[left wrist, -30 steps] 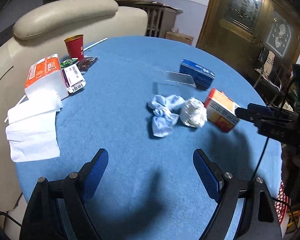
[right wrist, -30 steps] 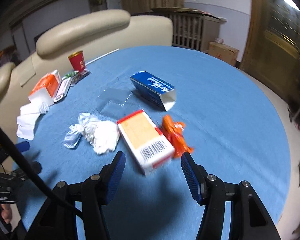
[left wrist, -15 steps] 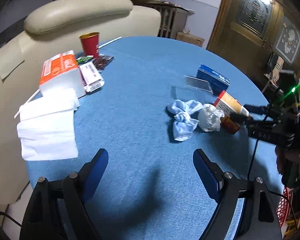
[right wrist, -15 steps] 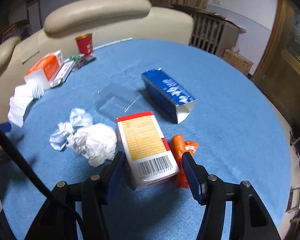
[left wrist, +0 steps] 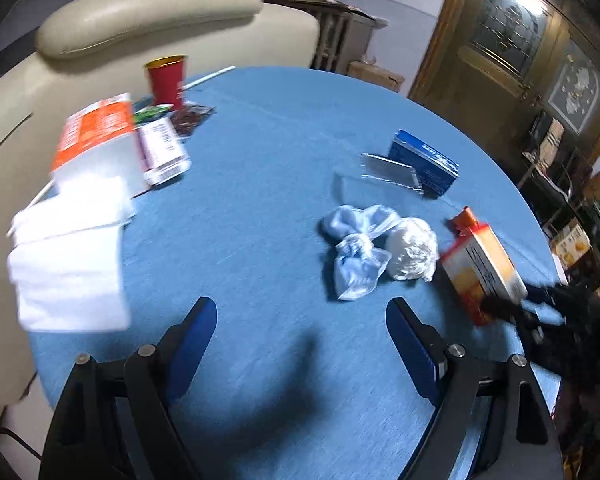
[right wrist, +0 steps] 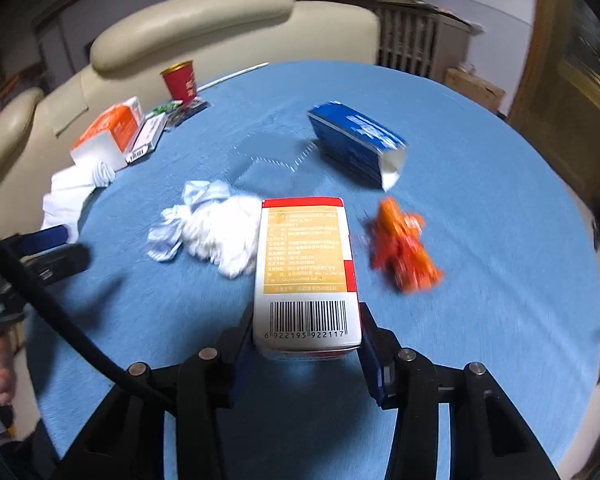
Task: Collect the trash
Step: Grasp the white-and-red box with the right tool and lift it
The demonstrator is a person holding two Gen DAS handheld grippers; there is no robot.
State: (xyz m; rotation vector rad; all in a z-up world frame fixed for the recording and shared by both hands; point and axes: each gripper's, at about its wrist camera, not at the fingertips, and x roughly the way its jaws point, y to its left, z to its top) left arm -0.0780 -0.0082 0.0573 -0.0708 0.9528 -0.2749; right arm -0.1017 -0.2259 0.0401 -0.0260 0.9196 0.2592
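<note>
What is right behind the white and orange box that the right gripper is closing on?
Past the box there is bare blue tablecloth, then a clear plastic tray. Beneath the box nothing can be seen.

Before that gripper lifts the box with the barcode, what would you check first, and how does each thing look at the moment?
1. Box between the fingers: ok. The barcode box sits between the right gripper fingers.
2. Grip firm: cannot tell. The jaws are closing, and contact is not clear.
3. Neighbours clear: not ok. The crumpled white tissue touches the box's side.
4. Orange wrapper apart from the box: ok.
5. Left gripper out of the way: ok. It is open, empty, over bare blue tablecloth.
6. Trash bin in view: not ok, none seen.
</note>
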